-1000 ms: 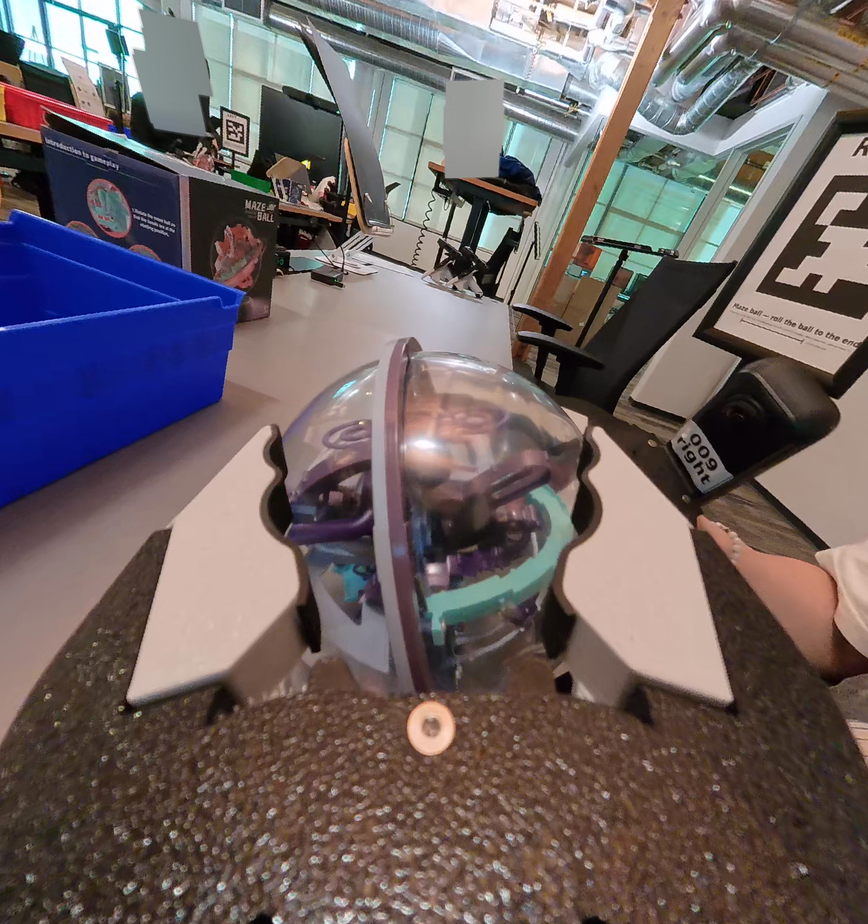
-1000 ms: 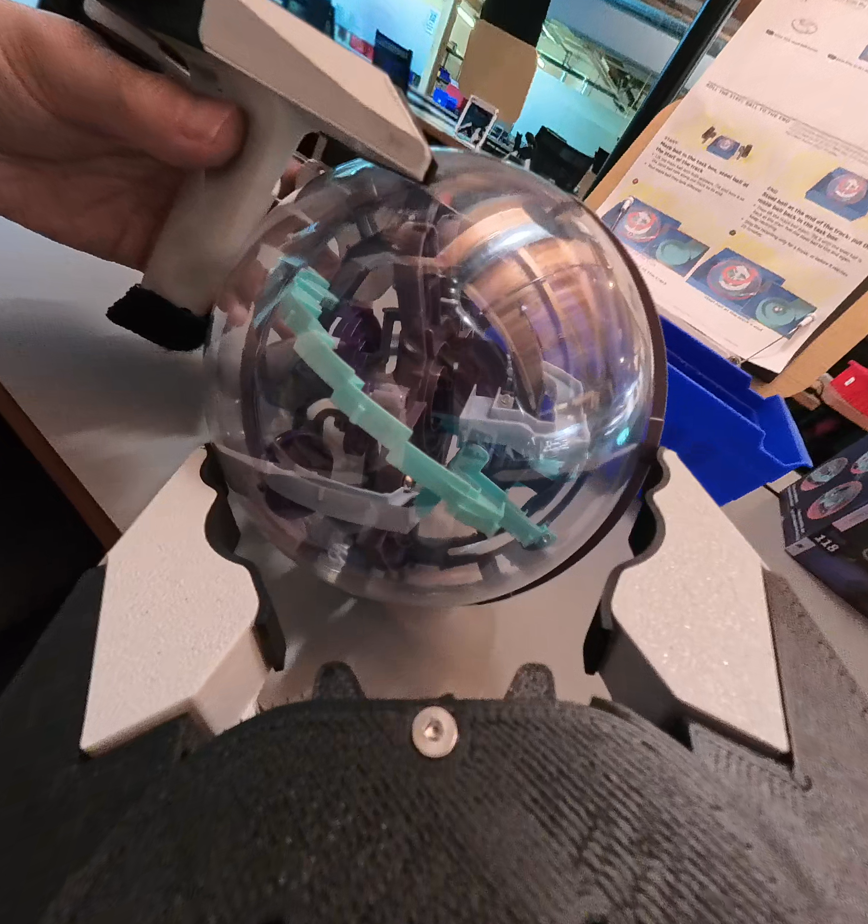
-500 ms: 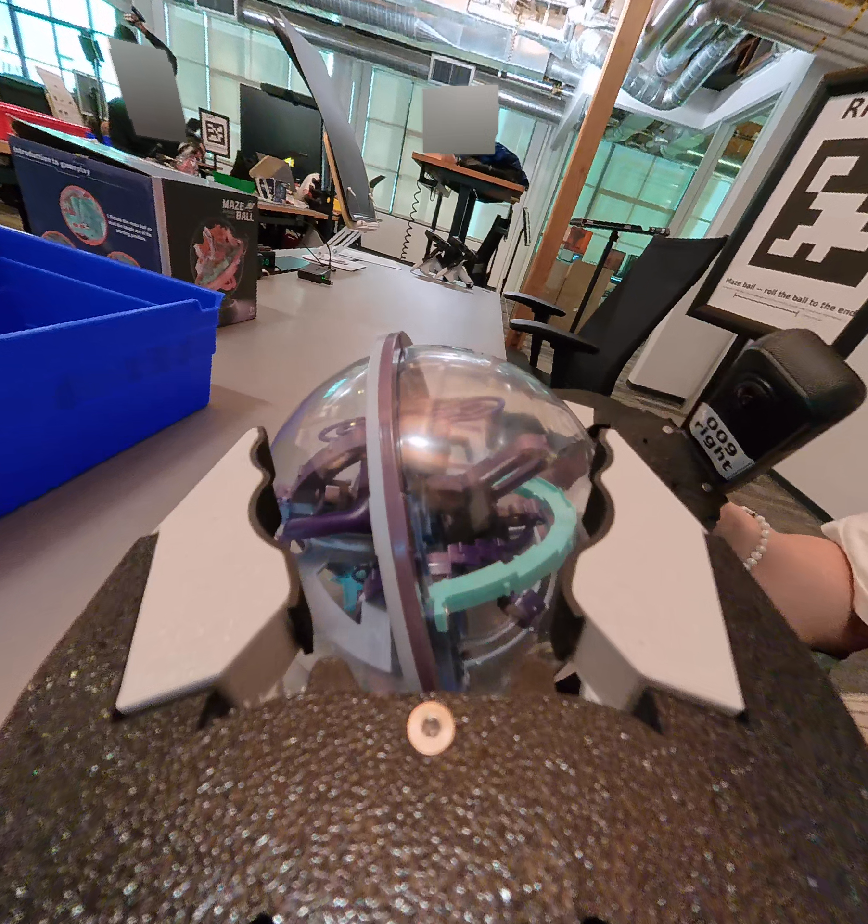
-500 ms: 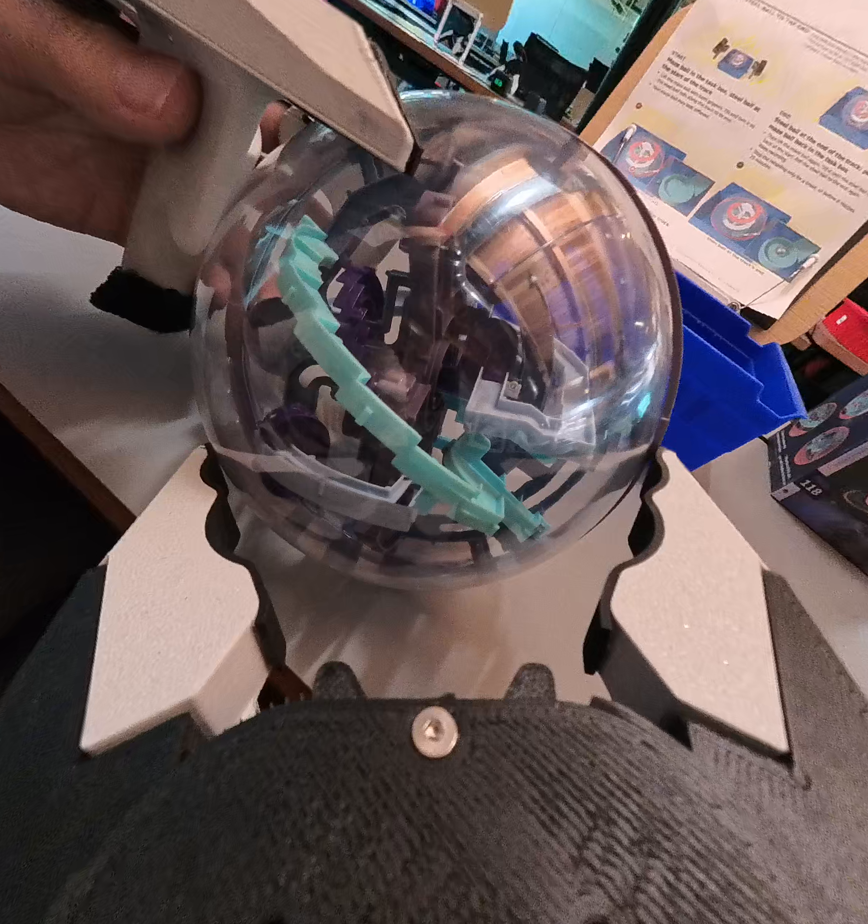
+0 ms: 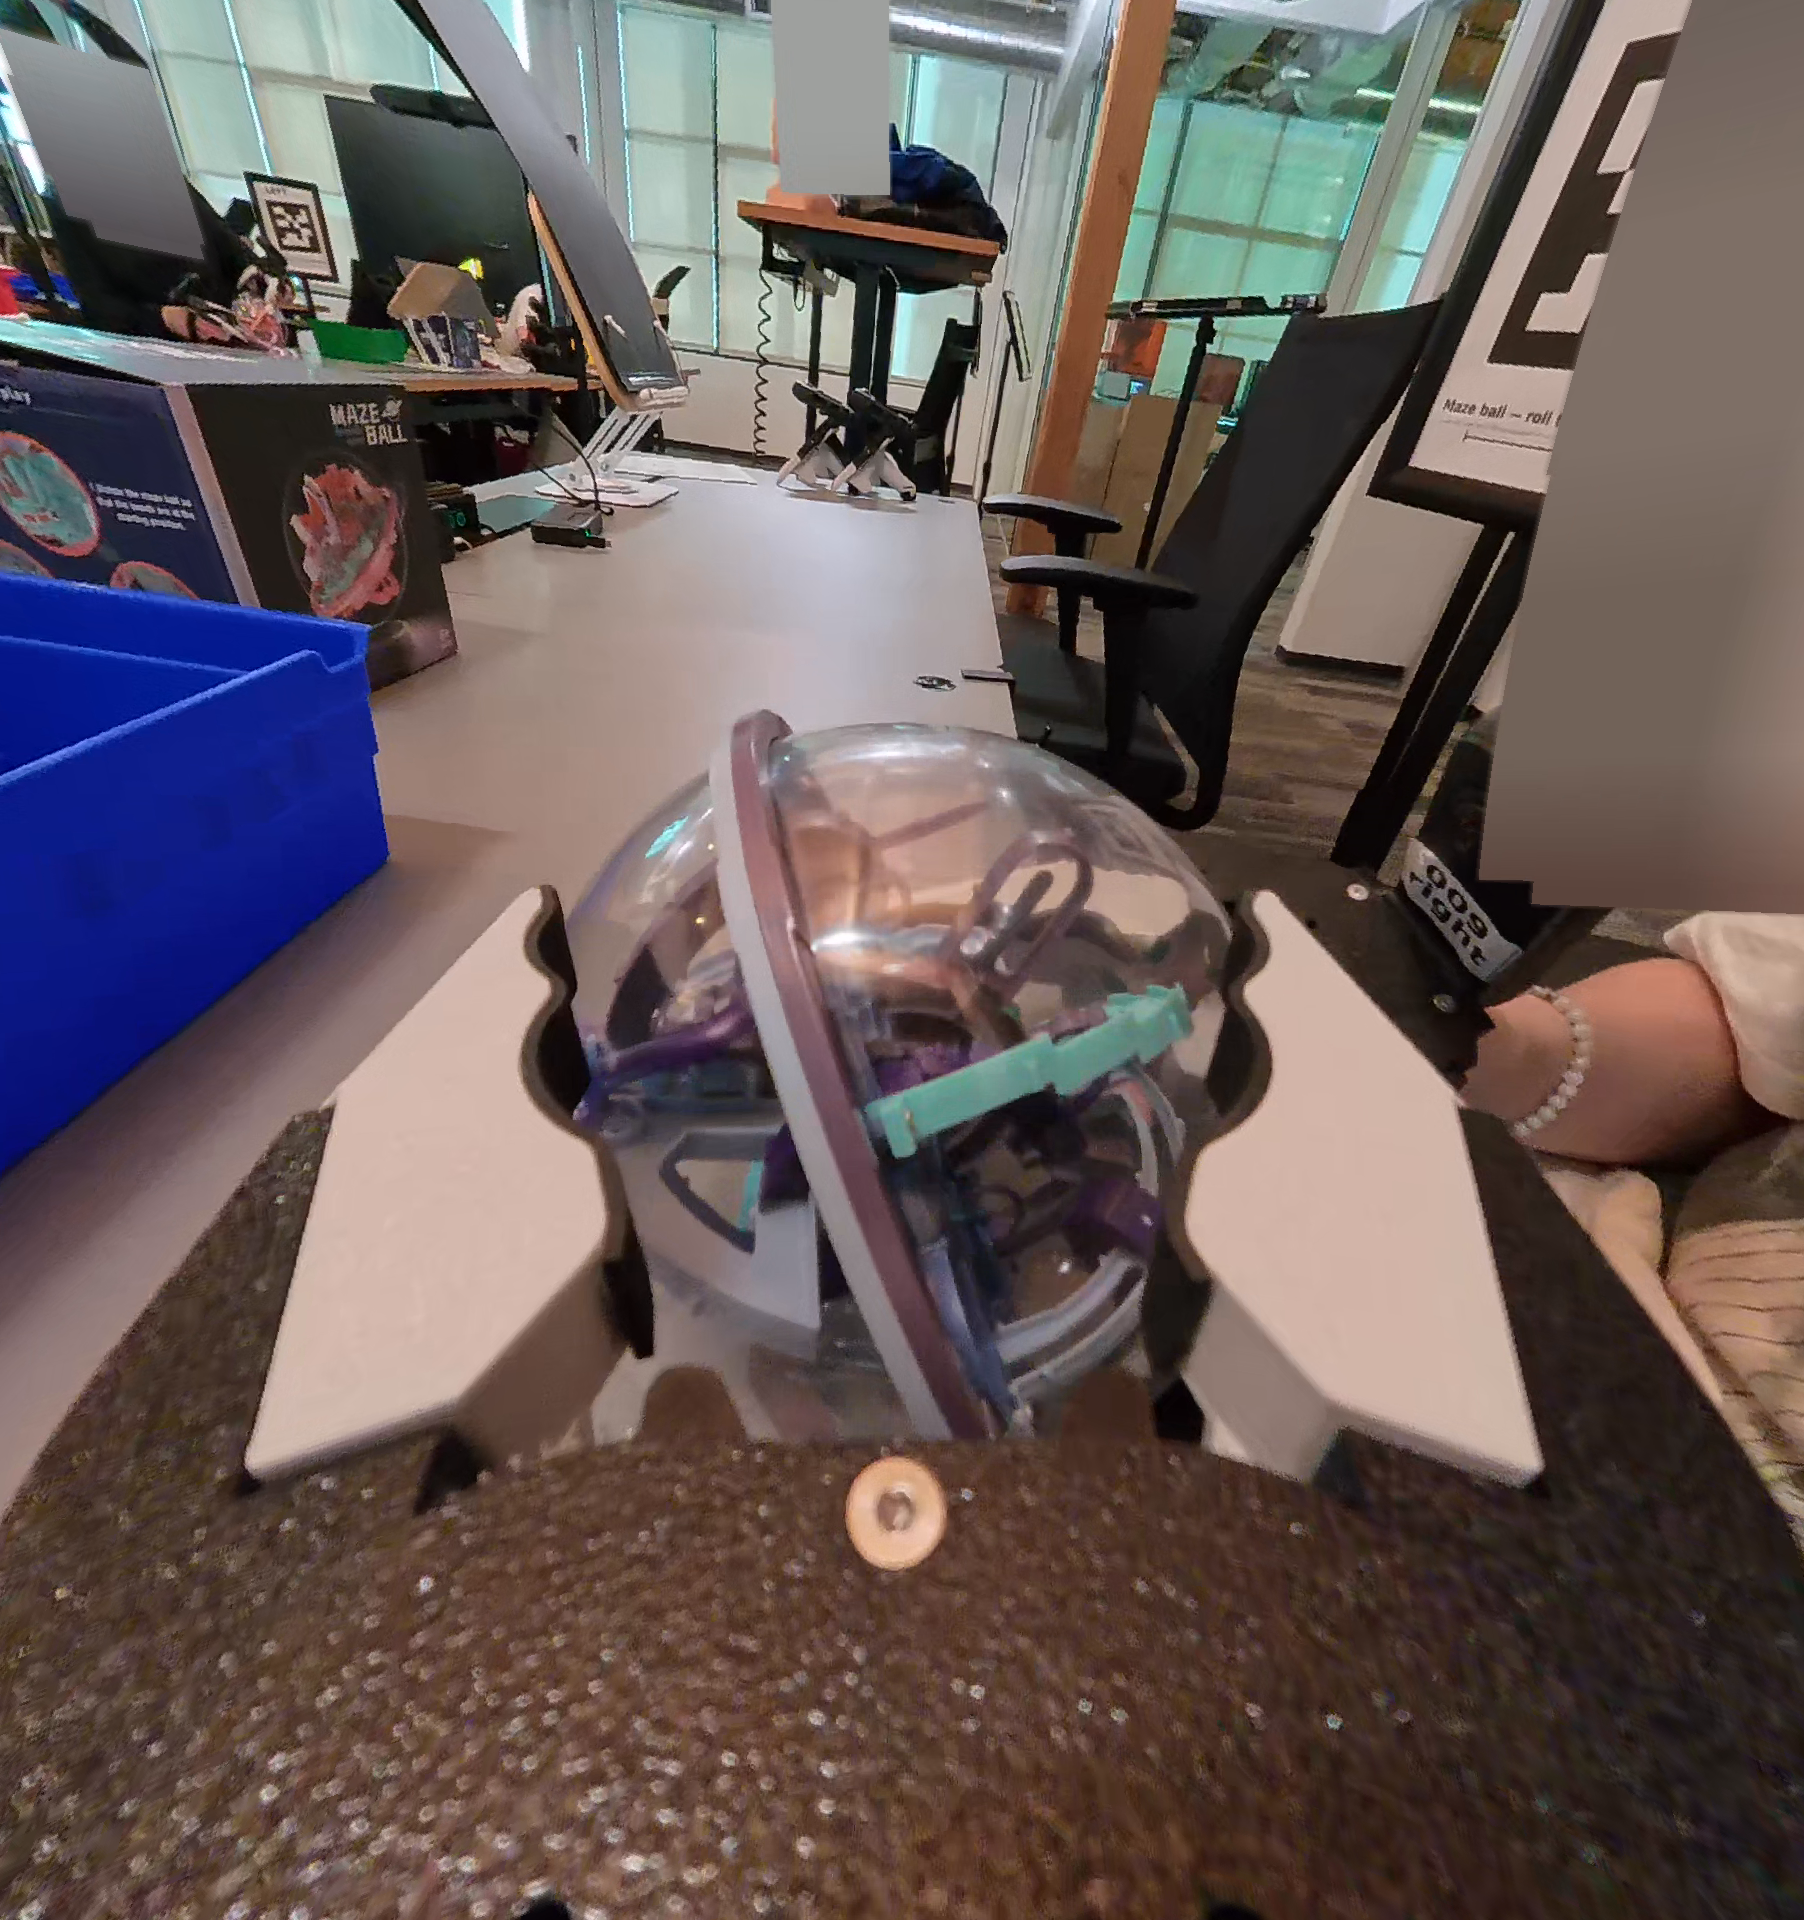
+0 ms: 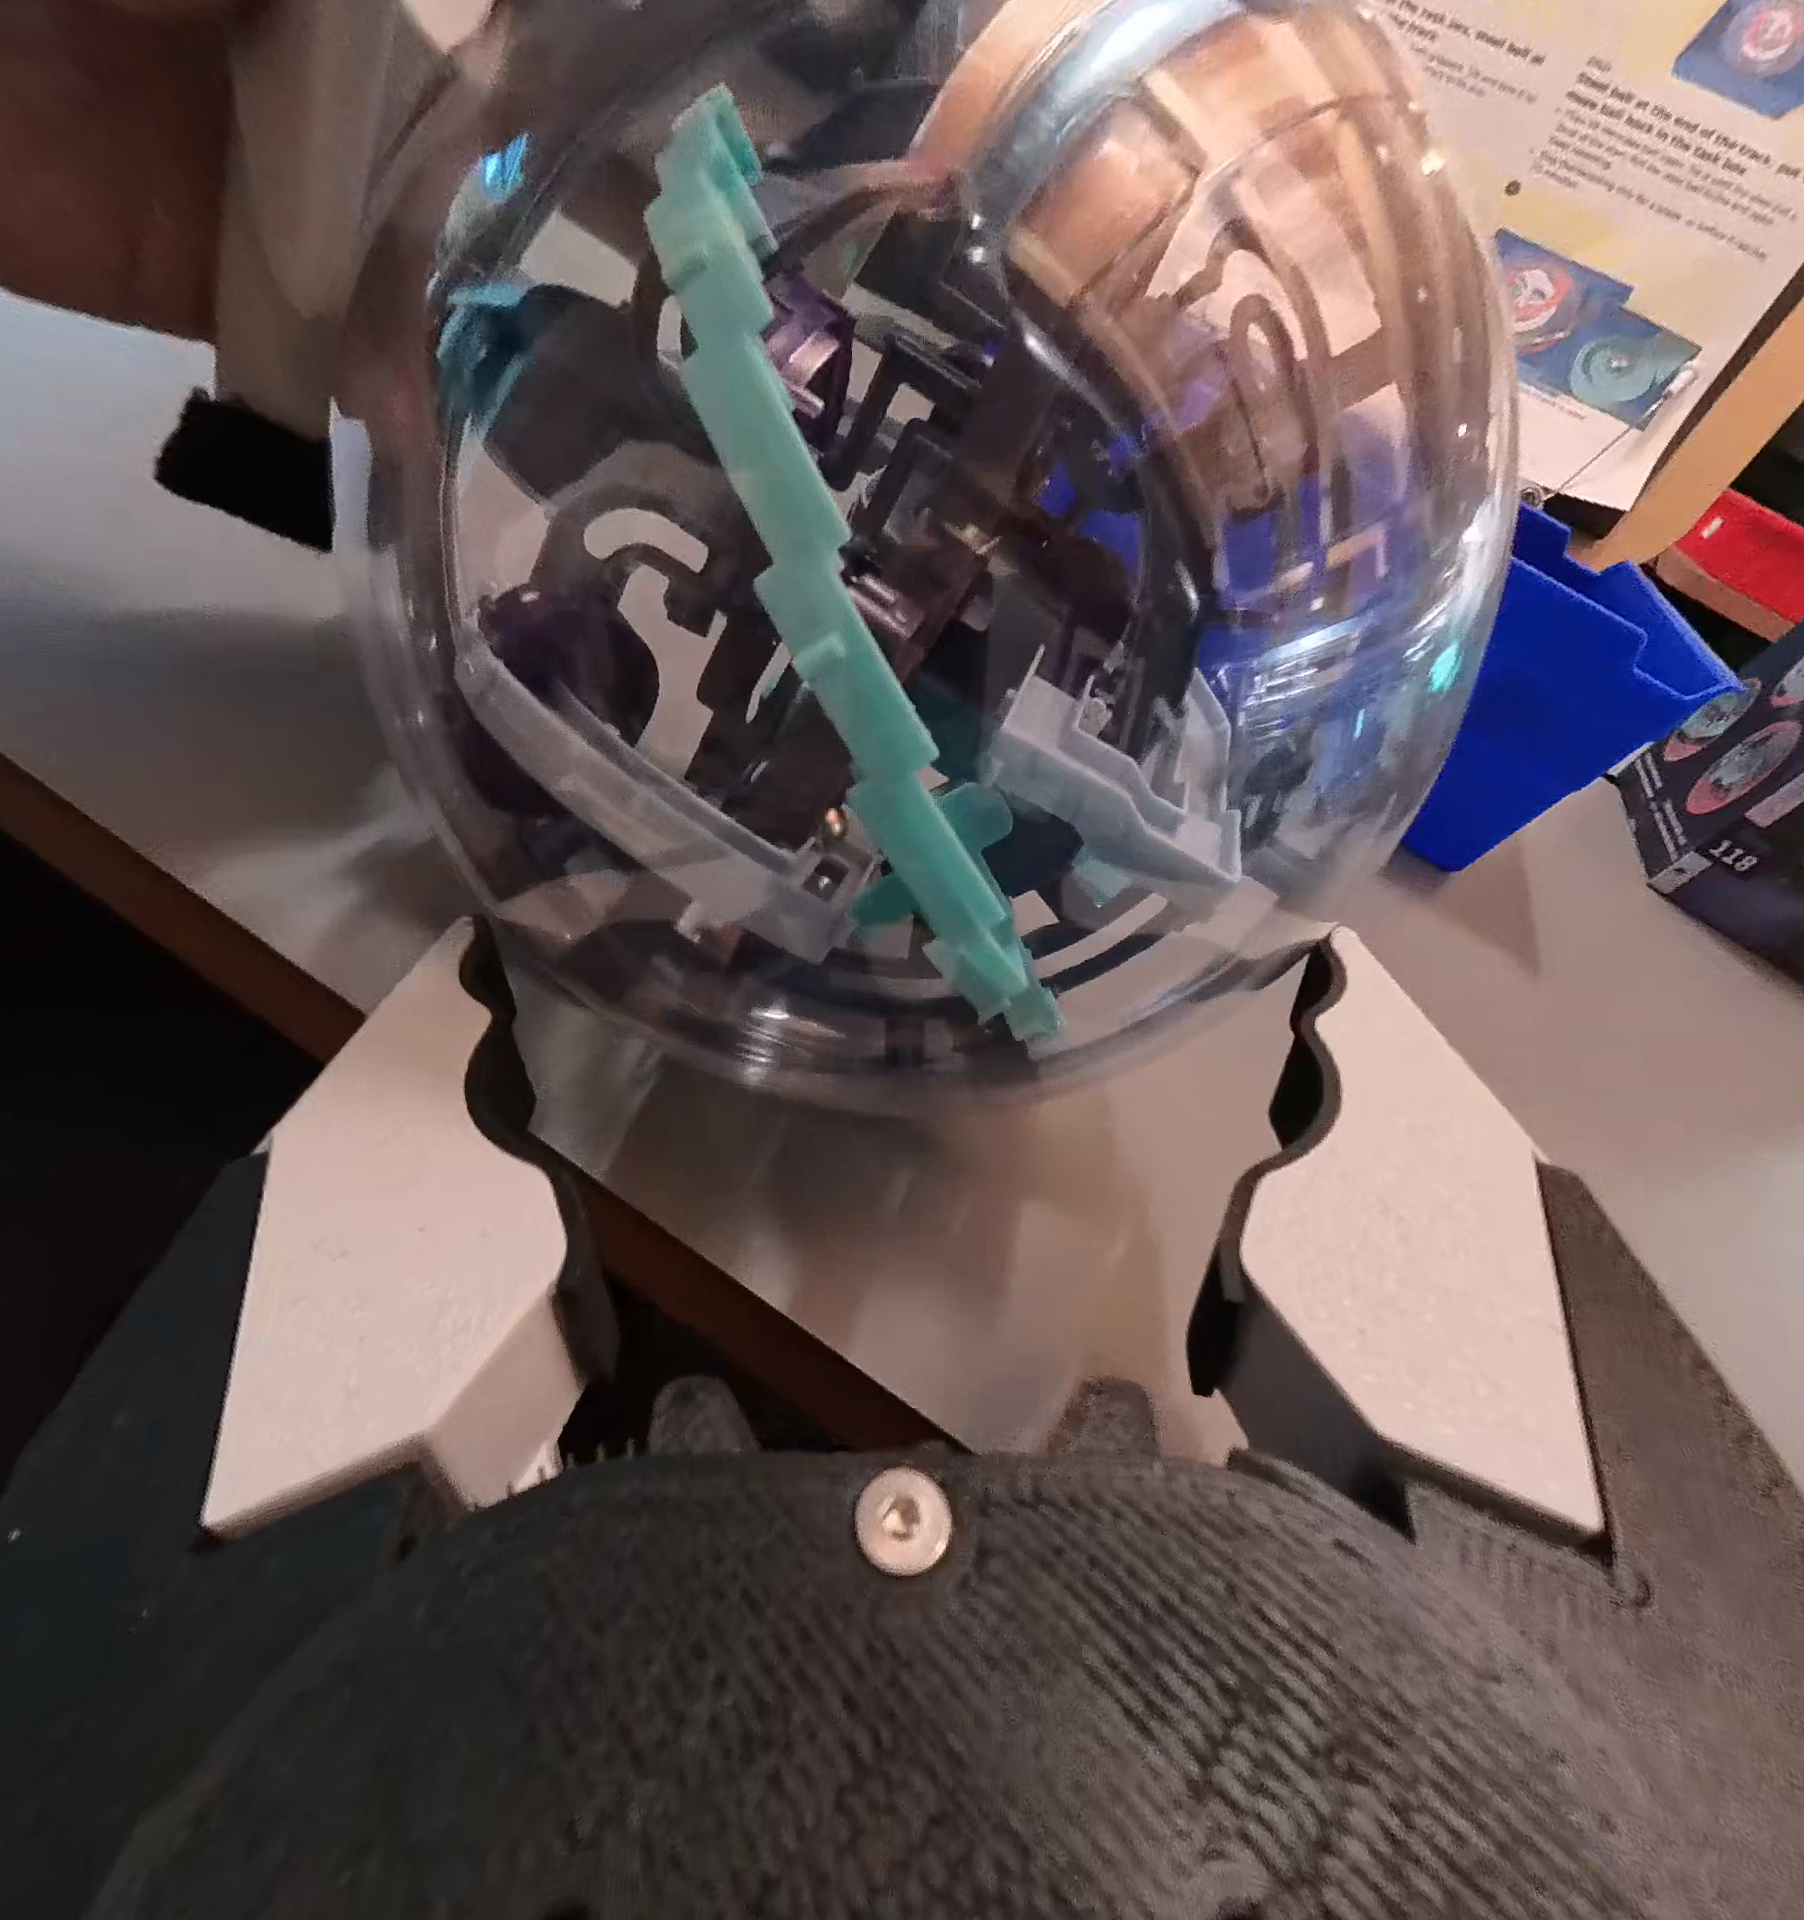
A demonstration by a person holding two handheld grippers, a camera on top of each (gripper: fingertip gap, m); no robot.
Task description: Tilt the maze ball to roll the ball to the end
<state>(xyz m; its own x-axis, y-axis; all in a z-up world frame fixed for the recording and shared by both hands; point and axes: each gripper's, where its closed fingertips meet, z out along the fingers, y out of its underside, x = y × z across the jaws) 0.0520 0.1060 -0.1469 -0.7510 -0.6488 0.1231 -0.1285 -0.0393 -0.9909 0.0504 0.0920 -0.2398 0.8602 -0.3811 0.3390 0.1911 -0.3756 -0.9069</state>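
Mid-tilt: my left tongs [image 5: 893, 1039] clamp the maze ball [image 5: 908, 1060]; my right tongs [image 6: 893, 1039] cradle it, grip unclear; next, gently tip along the track

the maze ball [image 5: 898, 1060] sits between the jaws of the left gripper [image 5: 893, 935], both inner faces touching its sides, above the bench [image 5: 690, 623]. left of those jaws a bin [image 5: 150, 831] rests on the bench, with a box [image 5: 285, 499] behind it. ahead and right of the jaws an office chair [image 5: 1189, 582] stands off the bench edge. the right gripper [image 6: 893, 997] meets the same ball from the right, the ball's underside between its jaw tips. right of those tips lie the bin [image 6: 1563, 707] and box [image 6: 1771, 790], an instruction sheet [image 6: 1656, 208] propped behind.
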